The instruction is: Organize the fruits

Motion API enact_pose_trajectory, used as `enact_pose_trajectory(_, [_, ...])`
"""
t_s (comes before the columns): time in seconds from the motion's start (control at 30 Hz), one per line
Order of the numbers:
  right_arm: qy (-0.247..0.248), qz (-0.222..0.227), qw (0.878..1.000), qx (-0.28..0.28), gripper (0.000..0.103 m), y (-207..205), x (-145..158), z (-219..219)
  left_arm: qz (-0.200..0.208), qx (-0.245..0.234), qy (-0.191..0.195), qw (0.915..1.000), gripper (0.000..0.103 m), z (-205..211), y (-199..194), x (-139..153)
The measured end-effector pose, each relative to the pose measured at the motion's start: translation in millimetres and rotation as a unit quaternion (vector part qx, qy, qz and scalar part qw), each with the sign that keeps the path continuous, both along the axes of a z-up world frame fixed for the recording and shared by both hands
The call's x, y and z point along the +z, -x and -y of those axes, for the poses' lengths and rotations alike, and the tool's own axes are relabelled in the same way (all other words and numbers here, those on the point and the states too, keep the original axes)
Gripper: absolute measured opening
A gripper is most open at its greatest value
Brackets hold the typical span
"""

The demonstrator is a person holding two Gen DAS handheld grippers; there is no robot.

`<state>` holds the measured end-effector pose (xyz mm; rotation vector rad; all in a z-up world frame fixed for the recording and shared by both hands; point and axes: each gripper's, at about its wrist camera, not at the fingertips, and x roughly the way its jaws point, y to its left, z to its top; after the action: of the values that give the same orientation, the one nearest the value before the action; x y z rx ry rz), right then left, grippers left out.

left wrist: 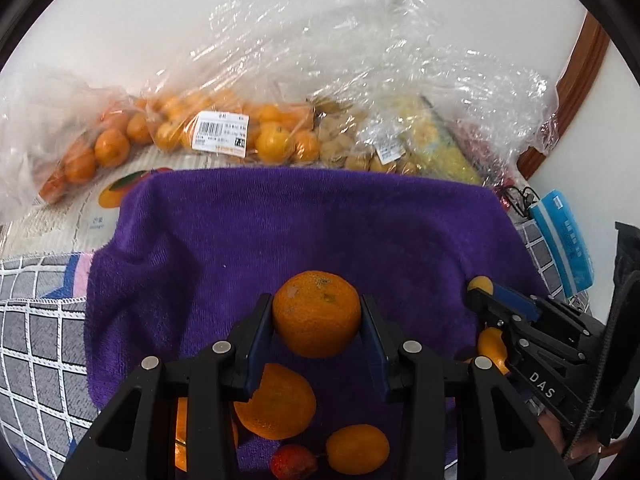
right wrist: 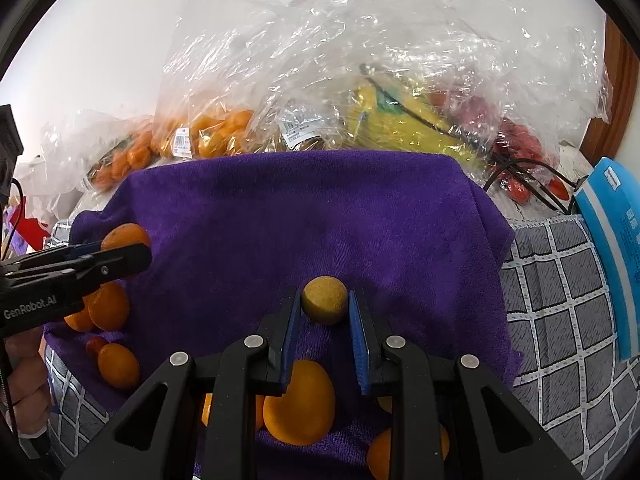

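Observation:
My left gripper [left wrist: 317,314] is shut on an orange mandarin [left wrist: 316,312], held just above the purple towel [left wrist: 320,224]. Below it on the towel lie another mandarin [left wrist: 276,402], a smaller orange fruit [left wrist: 357,449] and a small red fruit [left wrist: 294,462]. My right gripper [right wrist: 324,305] is shut on a small round tan-yellow fruit [right wrist: 324,299] over the same towel [right wrist: 304,216]. Orange fruits [right wrist: 298,404] lie under it. The right gripper [left wrist: 486,292] shows at the left view's right edge; the left gripper [right wrist: 132,250] with its mandarin [right wrist: 124,236] shows at the right view's left edge.
Clear plastic bags of mandarins [left wrist: 224,128] and other fruit [left wrist: 432,140] are piled behind the towel against a white wall. A blue pack [right wrist: 618,256] lies at the right. The grey checked cloth [right wrist: 560,320] surrounds the towel. A hand [right wrist: 24,384] grips the left tool.

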<state>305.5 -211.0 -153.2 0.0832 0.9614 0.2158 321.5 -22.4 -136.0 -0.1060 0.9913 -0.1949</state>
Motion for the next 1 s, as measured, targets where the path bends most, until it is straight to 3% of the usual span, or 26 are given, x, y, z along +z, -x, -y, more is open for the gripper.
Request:
enact_pose_trajectory(0.23, [0.003, -0.001, 1.000, 0.002, 0.024, 0.9, 1.9, -0.2, -0.029, 0.006, -0.009, 0.9995, 0.041, -0.5, -1.8, -9.3])
enact_pose_trajectory(0.33, [0.003, -0.005, 1.000, 0.009, 0.026, 2.4, 2.3, -2.2, -0.024, 0.009, -0.010, 0.9996, 0.041, -1.4, 2.8, -7.7])
enact_pose_trajectory(0.47, [0.012, -0.002, 1.000, 0.017, 0.041, 7.4, 8.6, -6.1, -0.020, 0.011, -0.002, 0.9997, 0.053, -4.1, 11.2, 2.2])
enact_pose_trajectory(0.57, [0.008, 0.013, 1.000, 0.014, 0.050, 17.3, 24.3, -4.1, -0.007, 0.014, -0.003, 0.9999, 0.058, -8.5, 22.7, 14.9])
enact_pose_trajectory(0.8, [0.008, 0.058, 0.998, -0.009, 0.069, 62.5, 69.4, 2.7, 0.039, 0.023, -0.013, 0.9989, 0.058, -9.9, 69.0, 49.7])
enact_pose_trajectory(1.0, [0.035, 0.086, 0.995, -0.029, 0.070, 120.4, 108.5, 2.0, 0.084, 0.028, -0.018, 0.9959, 0.070, -8.7, 131.7, 78.5])
